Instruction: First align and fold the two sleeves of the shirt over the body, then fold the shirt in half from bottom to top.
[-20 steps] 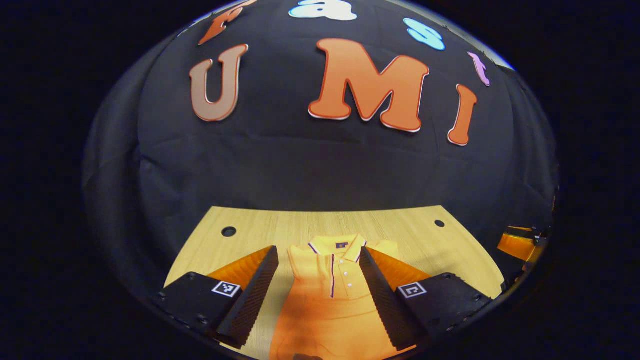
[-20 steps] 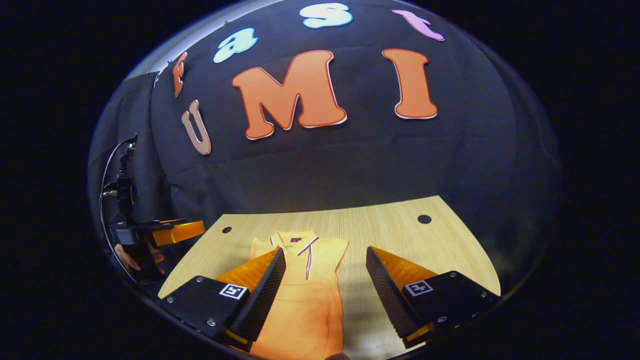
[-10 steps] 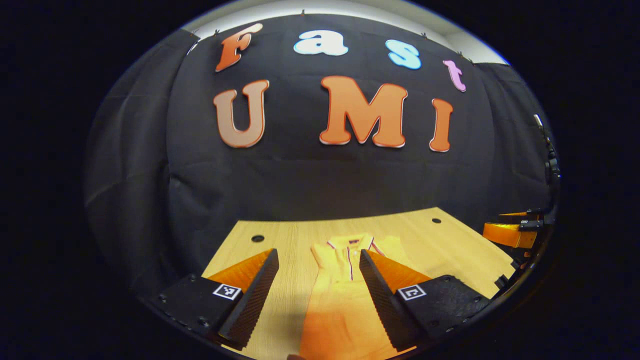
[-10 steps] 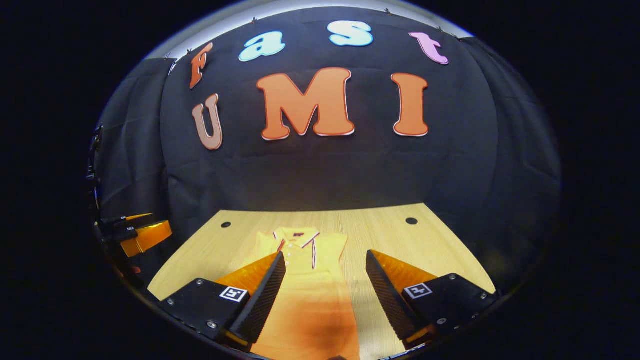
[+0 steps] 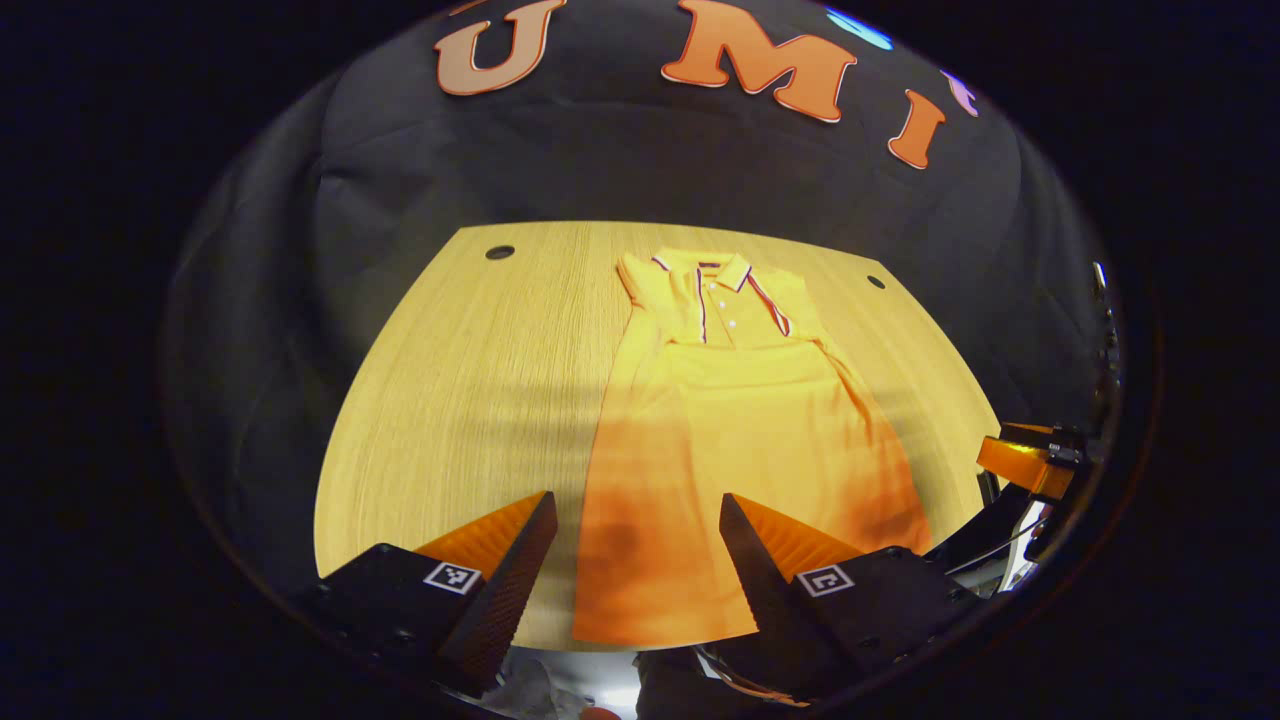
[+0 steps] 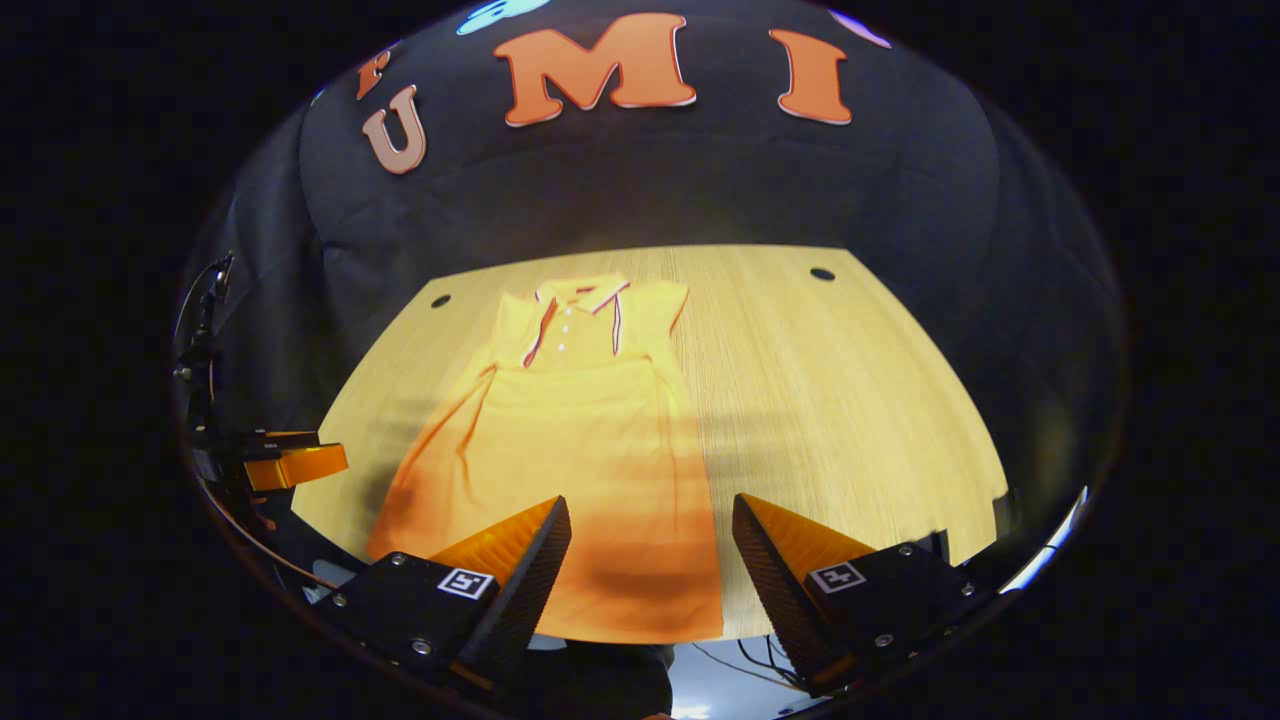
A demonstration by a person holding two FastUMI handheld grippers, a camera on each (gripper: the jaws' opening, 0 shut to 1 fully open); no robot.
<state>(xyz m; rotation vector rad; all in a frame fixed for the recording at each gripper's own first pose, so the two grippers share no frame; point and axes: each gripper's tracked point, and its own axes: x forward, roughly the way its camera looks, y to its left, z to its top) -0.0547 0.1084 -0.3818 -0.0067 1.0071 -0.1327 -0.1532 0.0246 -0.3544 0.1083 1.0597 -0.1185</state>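
A yellow-orange polo shirt (image 5: 735,420) lies flat on the wooden table (image 5: 470,400), collar at the far end, both sleeves folded in over the body. Its hem reaches the near table edge. In the right gripper view the same shirt (image 6: 570,440) lies left of centre. My left gripper (image 5: 637,560) hovers open above the hem's left part, nothing between its fingers. My right gripper (image 6: 650,565) is open above the hem's right corner, also holding nothing. The other gripper (image 5: 1030,462) shows at the right edge of the left gripper view, and at the left edge (image 6: 285,465) of the right gripper view.
The table (image 6: 840,400) has small round holes near its far corners (image 5: 499,252) (image 6: 822,273). Black cloth walls the booth behind and at the sides. Cables and a stand (image 6: 205,330) hang at the left in the right gripper view. Bare wood lies either side of the shirt.
Both grippers have pulled back toward the near table edge and risen, tilting down, so the whole shirt and its hem now show. Both stay open.
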